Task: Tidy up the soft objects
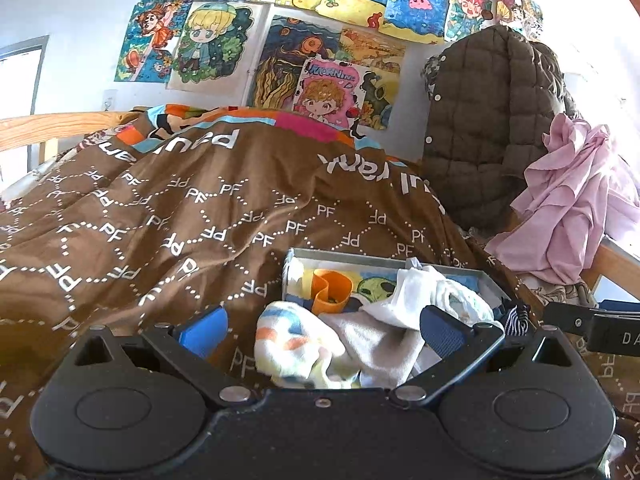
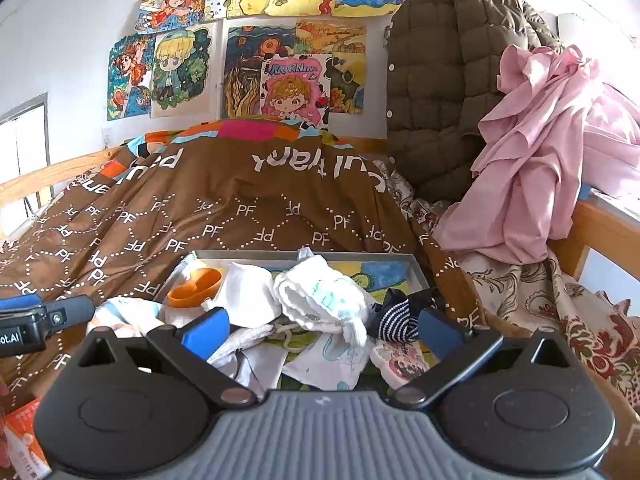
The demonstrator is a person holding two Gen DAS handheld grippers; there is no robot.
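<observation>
A shallow metal tray point(image 1: 384, 261) point(image 2: 304, 255) lies on the brown quilt, holding small soft clothes. In the left wrist view a pastel-striped cloth point(image 1: 296, 344) and a white cloth point(image 1: 404, 296) sit between the fingers of my open left gripper point(image 1: 324, 330). In the right wrist view a white folded cloth point(image 2: 324, 300), a white sock point(image 2: 244, 294), a navy striped sock point(image 2: 394, 316) and printed cloths point(image 2: 328, 360) lie in front of my open right gripper point(image 2: 322, 332). Neither gripper holds anything. An orange plastic cup point(image 1: 330, 286) point(image 2: 195, 288) lies in the tray's left part.
The brown quilt point(image 1: 192, 216) point(image 2: 240, 208) covers the bed. A quilted olive jacket point(image 1: 484, 128) point(image 2: 444, 80) and pink garment point(image 1: 568, 200) point(image 2: 532, 152) hang on the wooden rail at right. Drawings point(image 1: 320, 60) cover the wall. An orange packet point(image 2: 24, 436) lies at lower left.
</observation>
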